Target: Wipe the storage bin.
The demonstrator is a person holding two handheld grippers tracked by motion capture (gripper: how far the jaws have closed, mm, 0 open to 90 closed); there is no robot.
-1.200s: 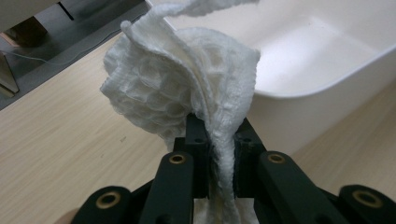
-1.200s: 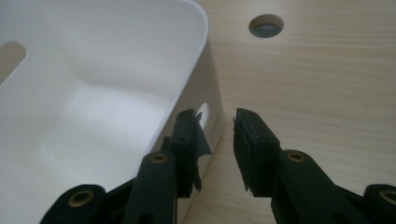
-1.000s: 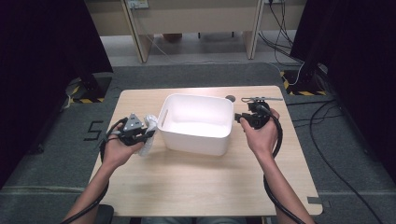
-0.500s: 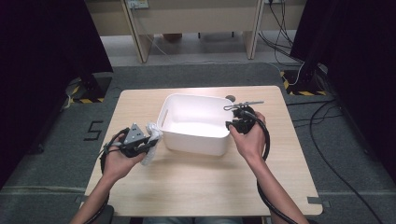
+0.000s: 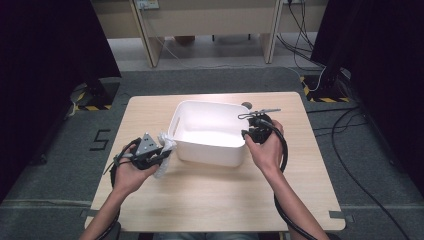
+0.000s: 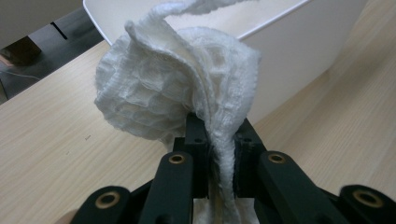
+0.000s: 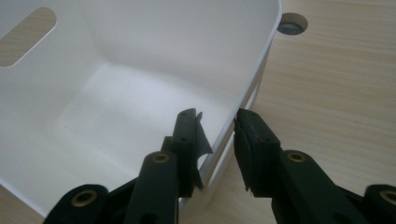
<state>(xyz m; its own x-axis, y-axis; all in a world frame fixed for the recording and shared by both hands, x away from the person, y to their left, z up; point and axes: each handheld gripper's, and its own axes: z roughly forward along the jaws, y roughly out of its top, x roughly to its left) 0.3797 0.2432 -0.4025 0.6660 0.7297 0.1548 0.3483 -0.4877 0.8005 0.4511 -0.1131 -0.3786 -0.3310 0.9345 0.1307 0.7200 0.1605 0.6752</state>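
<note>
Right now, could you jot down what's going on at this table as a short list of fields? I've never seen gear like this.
Setting: wooden table, a person holding a gripper in each hand
Main container: white tub with nothing visible inside
Left gripper: shut on a white cloth, beside the tub's left wall
Right gripper: jaws astride the tub's right rim, one inside, one outside; they have just been closing; whether the pads press the wall, unclear
Likely next: perhaps steadying the tub while the cloth goes in
</note>
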